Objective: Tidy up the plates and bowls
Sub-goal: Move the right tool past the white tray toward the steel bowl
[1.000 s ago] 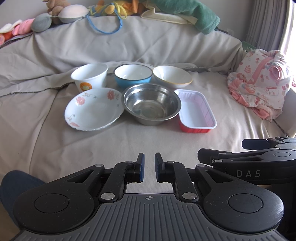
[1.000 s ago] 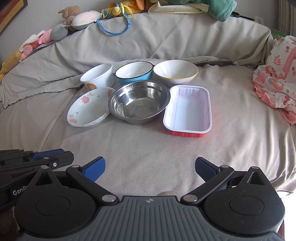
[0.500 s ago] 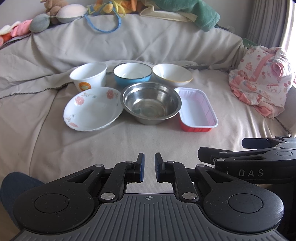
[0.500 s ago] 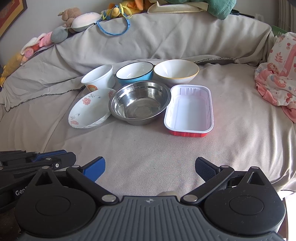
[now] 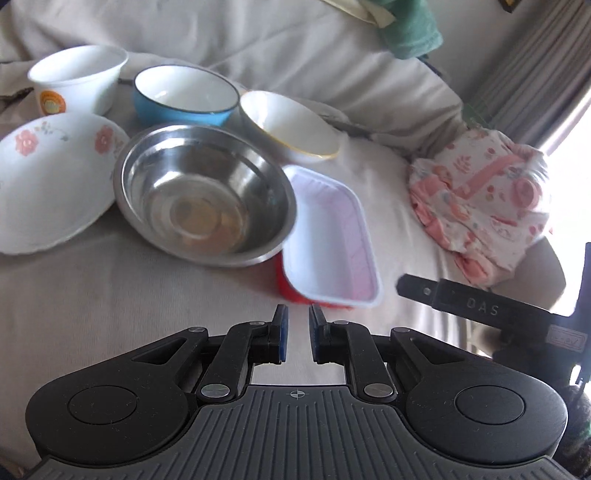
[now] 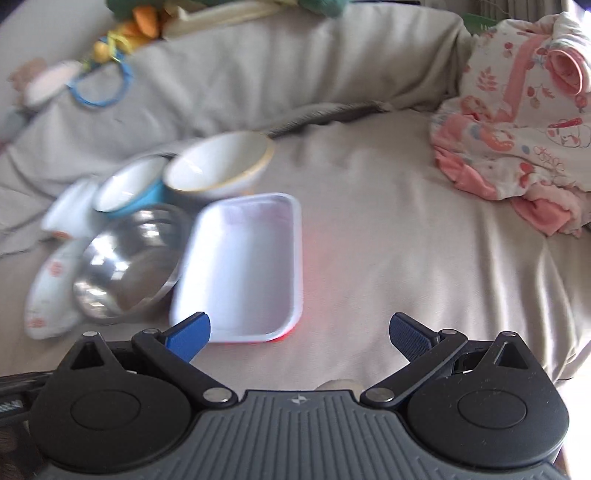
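Bed (image 5: 110, 314) under a beige cover carries everything; no counter here. Pink patterned bundle of clothing (image 5: 487, 199) lies well apart to the right of the dishes, green cloth (image 5: 410, 29) up on the raised back edge. Dishes sit in one tight cluster, two rows. Largest piece: floral plate (image 5: 48, 184), front left, its rim touching or just under the edge of the steel bowl (image 5: 203, 192) at centre front. To the right of that, the red-sided tray with white inside (image 5: 328, 236), its near long edge tucked against the steel bowl. Back row, left to right: white bowl with an orange emblem (image 5: 77, 79), blue bowl (image 5: 184, 94), white bowl with a yellow rim (image 5: 288, 127); these stand close together, contact between them not clear. Left gripper (image 5: 295, 334): jaws together but for a thin slit, empty, hanging over bare cover just short of the tray's near corner. Right gripper (image 6: 299, 334): jaws wide apart, empty, left pad overlapping the tray's near corner in view, contact not certain through blur. Progress, by judgement: nothing nested or stacked yet, every dish separate and upright; all sorting remains. Tray looks the likely first pick for the right side. Smaller bowls could nest into the steel one.
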